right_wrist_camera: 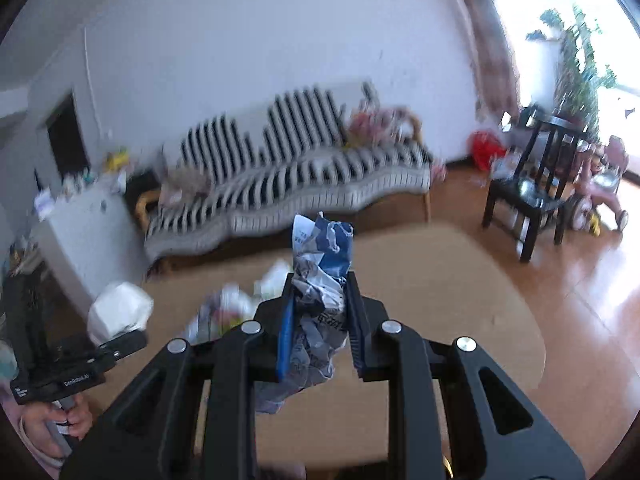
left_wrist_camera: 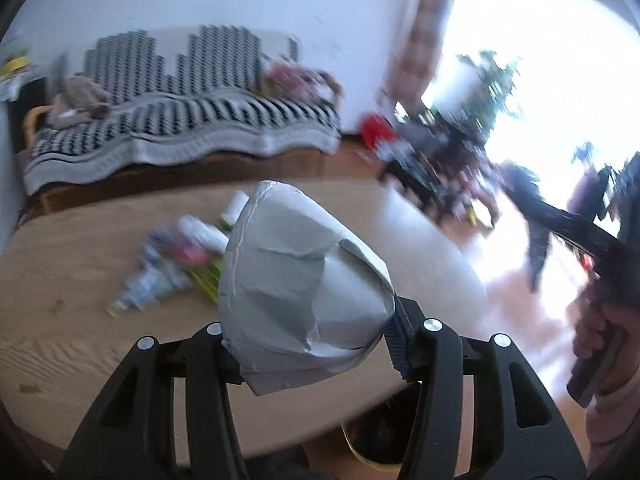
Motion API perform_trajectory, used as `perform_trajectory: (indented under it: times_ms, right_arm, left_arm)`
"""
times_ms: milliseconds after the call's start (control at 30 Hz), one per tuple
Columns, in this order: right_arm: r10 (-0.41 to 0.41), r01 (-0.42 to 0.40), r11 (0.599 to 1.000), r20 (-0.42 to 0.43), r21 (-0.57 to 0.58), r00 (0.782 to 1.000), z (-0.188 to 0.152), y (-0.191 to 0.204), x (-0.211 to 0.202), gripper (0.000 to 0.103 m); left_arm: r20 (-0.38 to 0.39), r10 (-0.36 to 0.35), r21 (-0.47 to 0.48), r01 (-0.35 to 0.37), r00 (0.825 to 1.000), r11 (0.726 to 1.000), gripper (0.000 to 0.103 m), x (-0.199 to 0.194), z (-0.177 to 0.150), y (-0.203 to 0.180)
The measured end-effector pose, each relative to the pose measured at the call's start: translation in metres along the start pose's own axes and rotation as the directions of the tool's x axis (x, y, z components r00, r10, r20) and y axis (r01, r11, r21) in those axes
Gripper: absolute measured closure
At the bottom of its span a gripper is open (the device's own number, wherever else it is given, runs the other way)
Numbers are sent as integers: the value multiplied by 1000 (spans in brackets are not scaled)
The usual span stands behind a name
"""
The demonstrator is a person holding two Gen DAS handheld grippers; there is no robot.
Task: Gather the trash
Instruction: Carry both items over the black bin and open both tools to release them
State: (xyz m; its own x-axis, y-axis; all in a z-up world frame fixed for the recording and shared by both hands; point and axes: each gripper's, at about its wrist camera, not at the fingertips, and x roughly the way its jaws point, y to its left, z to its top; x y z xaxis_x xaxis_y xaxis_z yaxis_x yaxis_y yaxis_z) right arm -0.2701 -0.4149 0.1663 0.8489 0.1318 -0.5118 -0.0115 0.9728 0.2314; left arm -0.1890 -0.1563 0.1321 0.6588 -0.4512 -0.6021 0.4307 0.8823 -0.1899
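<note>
The left gripper (left_wrist_camera: 310,344) has its fingers clamped on a crushed white paper cup (left_wrist_camera: 296,280), which fills the middle of the left wrist view and hides the left finger's pad; only the ribbed pad of the right finger (left_wrist_camera: 396,336) shows at the cup's edge. The right gripper (right_wrist_camera: 320,320) has its fingers pressed together on a crumpled blue-and-white wrapper (right_wrist_camera: 320,280), whose print is too creased to read; its lower end hangs below the fingers.

Both are held above a light wooden table (left_wrist_camera: 80,280). On it, beyond the cup, lies a pile of trash (left_wrist_camera: 180,264), blurred so that single pieces cannot be told apart and partly covered by the cup. In the right wrist view the same pile sits behind the fingers, mostly hidden.

At the right edge of the left wrist view a hand (left_wrist_camera: 600,332) grips a dark handle, cut off by the frame. Below the table's near edge a dark round opening with a yellowish rim (left_wrist_camera: 372,448) shows, mostly blocked by the gripper.

Farther off stand a sofa with a black-and-white striped cover (right_wrist_camera: 304,176) and a black chair (right_wrist_camera: 532,184), both smeared by motion. The window area is washed out by glare.
</note>
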Motion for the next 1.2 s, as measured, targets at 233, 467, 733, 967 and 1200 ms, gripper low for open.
perform_trajectory:
  times_ms: [233,467,733,967,1200]
  right_arm:
    - [-48,57,997,-143,59,989,-85,-25,13,80]
    - [-84,127,981,-263,150,961,-152,-75,34,80]
    - [-107,218,954,-443,208,890,-228,-110,82,80]
    - [-115,225,956,-464,188,879,-230,-115,95,80]
    - [-99,230,945,-466,234,879,-227,-122,94,80]
  left_arm:
    - [-193,-65,84,83,979,993,53,46,-76,-55]
    - [-332,-162,106,208,929,972,53,102,-130,-101]
    - [-469,-193,80,259,862,963,53,163,-168,-108]
    - [-487,-189,78,258,853,963,53,169,-172,-109]
    - [-478,-199,75,265,856,961,53,159,-172,-112]
